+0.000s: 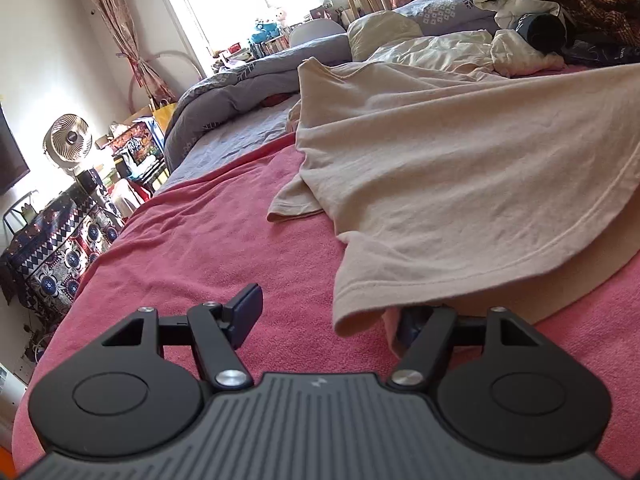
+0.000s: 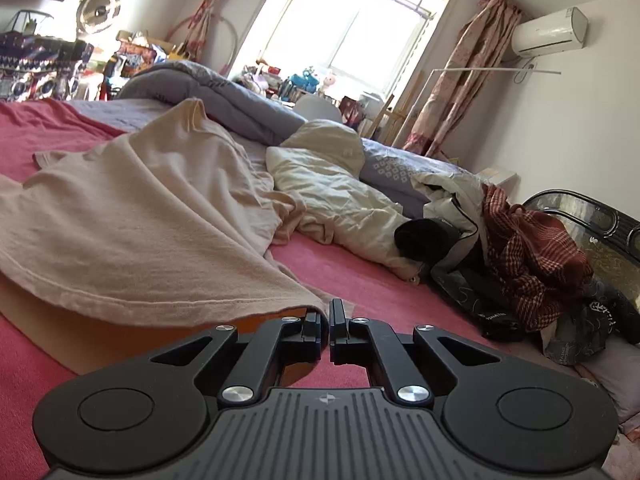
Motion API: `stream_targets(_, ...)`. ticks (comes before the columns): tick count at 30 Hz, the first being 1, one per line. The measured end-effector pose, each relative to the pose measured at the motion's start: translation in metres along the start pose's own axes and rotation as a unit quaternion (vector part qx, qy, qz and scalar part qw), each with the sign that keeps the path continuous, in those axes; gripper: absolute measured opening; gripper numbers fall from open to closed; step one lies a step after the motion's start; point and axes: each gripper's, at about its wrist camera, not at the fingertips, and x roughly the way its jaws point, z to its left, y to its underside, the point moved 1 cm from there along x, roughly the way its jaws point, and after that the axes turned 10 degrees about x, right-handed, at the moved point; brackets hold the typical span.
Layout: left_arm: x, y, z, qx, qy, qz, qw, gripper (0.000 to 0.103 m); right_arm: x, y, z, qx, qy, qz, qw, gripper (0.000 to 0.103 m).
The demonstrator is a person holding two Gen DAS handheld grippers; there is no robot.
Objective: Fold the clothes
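A beige T-shirt (image 1: pixel 432 168) lies spread on the pink blanket (image 1: pixel 208 248) of a bed. My left gripper (image 1: pixel 330 316) is open low over the blanket at the shirt's near hem corner (image 1: pixel 356 316). That corner droops between the fingers and covers the right fingertip (image 1: pixel 416 324); the left fingertip (image 1: pixel 246 308) is bare. In the right wrist view my right gripper (image 2: pixel 329 320) is shut on the other hem corner of the T-shirt (image 2: pixel 120 216). The hem (image 2: pixel 168 304) hangs raised off the blanket (image 2: pixel 360 280) with a shadow under it.
A grey duvet (image 1: pixel 224 96) and a cream quilt (image 2: pixel 332 196) lie beyond the shirt. A heap of clothes with a red plaid piece (image 2: pixel 532 256) sits at the right by a dark headboard (image 2: pixel 600 224). A fan (image 1: pixel 70 142) and a patterned cloth-covered table (image 1: pixel 52 248) stand left of the bed.
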Motion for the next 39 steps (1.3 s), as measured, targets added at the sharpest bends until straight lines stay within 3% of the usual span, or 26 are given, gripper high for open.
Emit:
stream_targets(2, -0.001, 0.000, 0.000, -0.001, 0.001, -0.007, 1.0000, 0.061, 0.003, 0.011, 0.006, -0.021, -0.002, 0.012, 1.000, 0.005)
stream_targets(6, -0.011, -0.002, 0.002, 0.003, 0.009, -0.022, 0.9997, 0.060, 0.009, 0.029, 0.020, -0.058, -0.007, 0.030, 0.998, 0.008)
stream_targets(8, -0.018, -0.004, 0.001, 0.010, 0.013, -0.036, 0.9992, 0.070, 0.014, 0.035, 0.026, -0.073, -0.006, 0.035, 0.997, 0.015)
stream_targets(10, -0.022, -0.006, -0.003, 0.023, 0.014, -0.043, 0.9987, 0.075, 0.016, 0.038, 0.029, -0.076, -0.005, 0.036, 0.996, 0.038)
stream_targets(11, -0.020, -0.007, -0.006, 0.033, 0.011, -0.038, 0.9987, 0.075, 0.018, 0.039, 0.030, -0.076, -0.005, 0.036, 0.996, 0.039)
stream_targets(15, -0.014, -0.005, -0.012, 0.048, 0.024, -0.019, 0.9984, 0.075, 0.021, 0.036, 0.032, -0.068, -0.003, 0.029, 0.997, 0.036)
stream_targets(16, -0.009, -0.004, -0.014, 0.054, 0.013, -0.010, 0.9984, 0.075, 0.021, 0.035, 0.031, -0.063, -0.001, 0.027, 0.998, 0.034)
stream_targets(18, 0.000, -0.003, -0.012, 0.057, -0.014, 0.003, 0.9983, 0.077, 0.021, 0.031, 0.027, -0.055, 0.003, 0.022, 0.998, 0.019)
stream_targets(19, 0.003, -0.002, -0.007, 0.045, -0.024, 0.009, 0.9986, 0.077, 0.021, 0.030, 0.026, -0.050, 0.007, 0.017, 0.999, 0.018)
stream_targets(23, 0.010, 0.000, 0.013, 0.010, -0.065, 0.029, 0.9974, 0.077, 0.016, 0.027, 0.019, -0.036, 0.018, 0.001, 0.999, 0.017)
stream_targets(30, 0.005, 0.012, 0.012, 0.020, -0.064, 0.027, 0.9974, 0.077, 0.019, 0.040, 0.021, -0.043, 0.008, 0.020, 0.999, 0.018)
stream_targets(33, 0.003, 0.011, 0.005, 0.036, -0.048, 0.007, 0.9982, 0.077, 0.023, 0.048, 0.026, -0.045, -0.014, 0.032, 0.998, 0.034)
stream_targets(34, 0.004, 0.010, 0.003, 0.041, -0.047, 0.004, 0.9981, 0.076, 0.025, 0.051, 0.030, -0.049, -0.016, 0.032, 0.998, 0.035)
stream_targets(36, 0.006, 0.009, 0.000, 0.044, -0.047, 0.004, 0.9979, 0.061, 0.028, 0.055, 0.036, -0.053, -0.011, 0.026, 0.998, 0.031)
stream_targets(37, 0.007, 0.008, 0.002, 0.038, -0.048, 0.008, 0.9981, 0.040, 0.029, 0.054, 0.036, -0.049, -0.010, 0.027, 0.998, 0.018)
stream_targets(38, 0.007, 0.008, 0.007, 0.023, -0.038, 0.009, 0.9990, 0.028, 0.030, 0.052, 0.035, -0.045, -0.005, 0.030, 0.999, 0.008)
stream_targets(39, 0.004, 0.008, 0.014, 0.001, -0.021, 0.006, 0.9998, 0.025, 0.028, 0.050, 0.034, -0.042, 0.007, 0.024, 0.999, 0.005)
